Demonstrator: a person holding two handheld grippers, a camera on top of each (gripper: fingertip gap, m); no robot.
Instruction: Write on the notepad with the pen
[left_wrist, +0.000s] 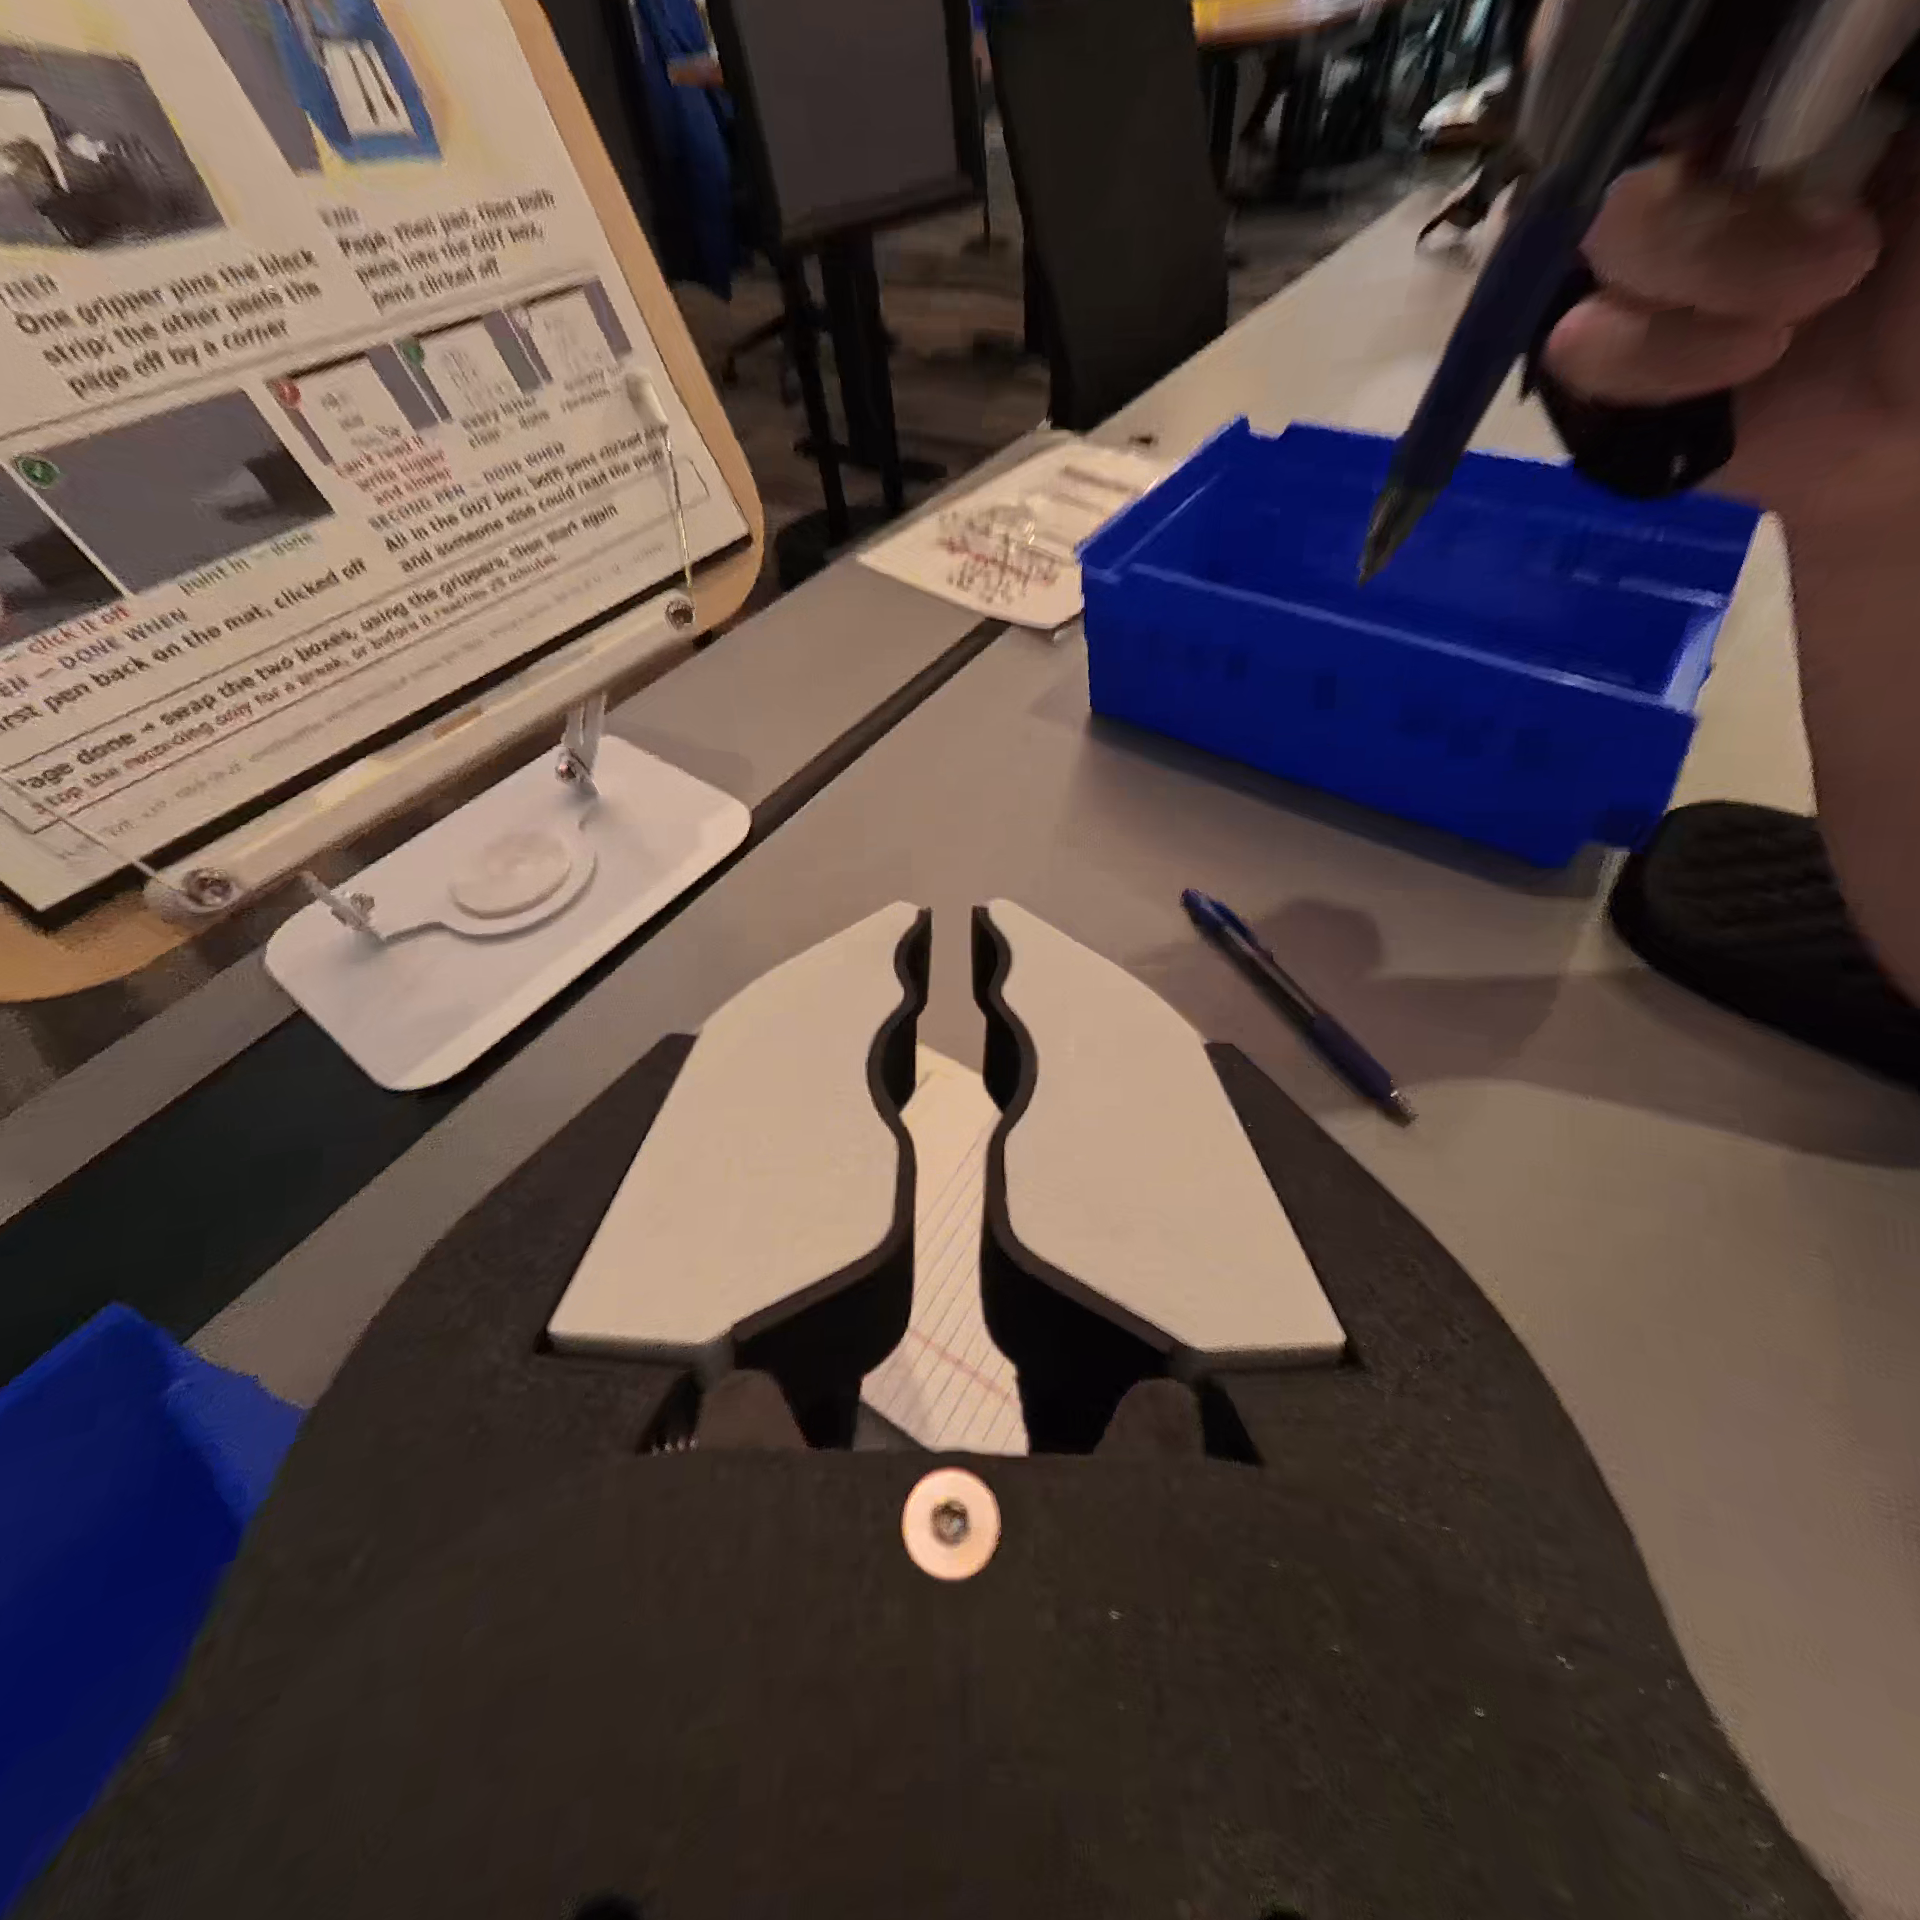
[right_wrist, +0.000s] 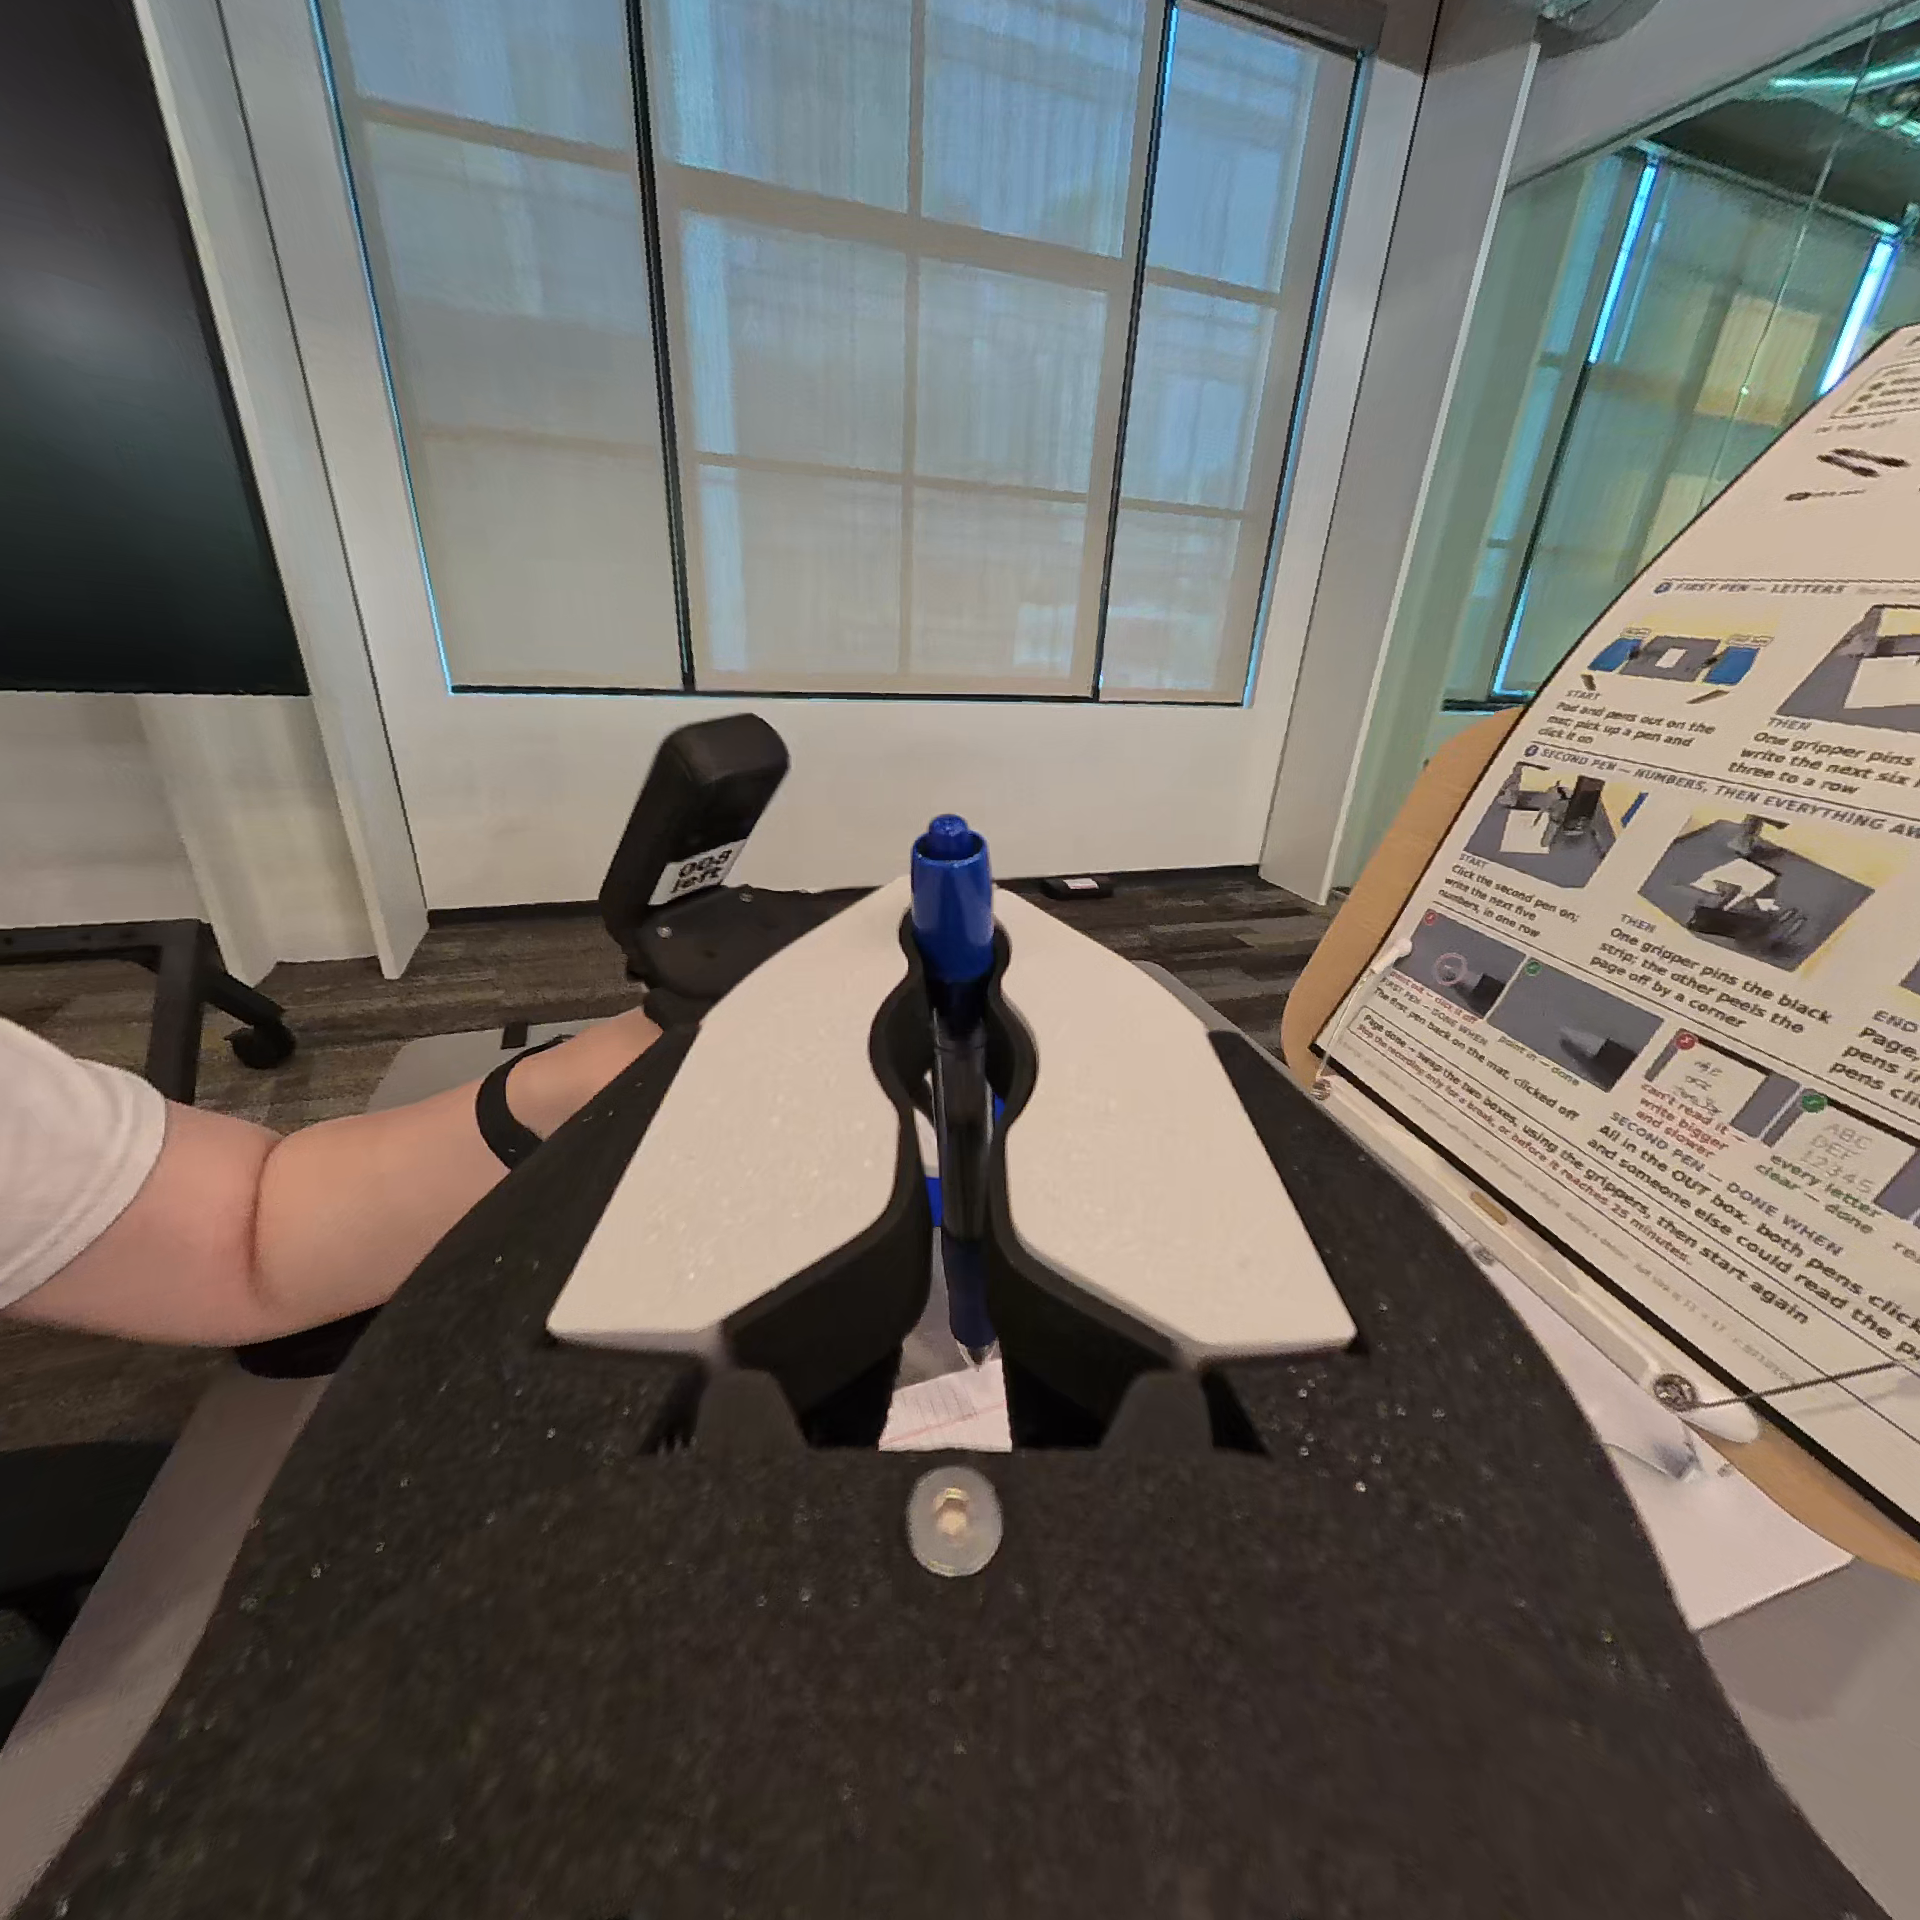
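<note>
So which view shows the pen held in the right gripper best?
The right wrist view: the pen stands close between the right gripper fingers, tip down toward the notepad. The left wrist view shows only its blurred lower part above the blue box.

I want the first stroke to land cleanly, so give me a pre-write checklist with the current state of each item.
1. Pen gripped by right gripper: ok, fingers closed on the barrel.
2. Pen tip pointing down toward the notepad: ok.
3. Tip clicked out: ok, a point shows in the left wrist view.
4. Tip touching paper: cannot tell.
5. Left gripper over the pad: ok, lined paper shows between its nearly closed fingers; whether it pins the pad: cannot tell.
6. Spare pen clear of the pad: ok, it lies aside on the table.
</note>
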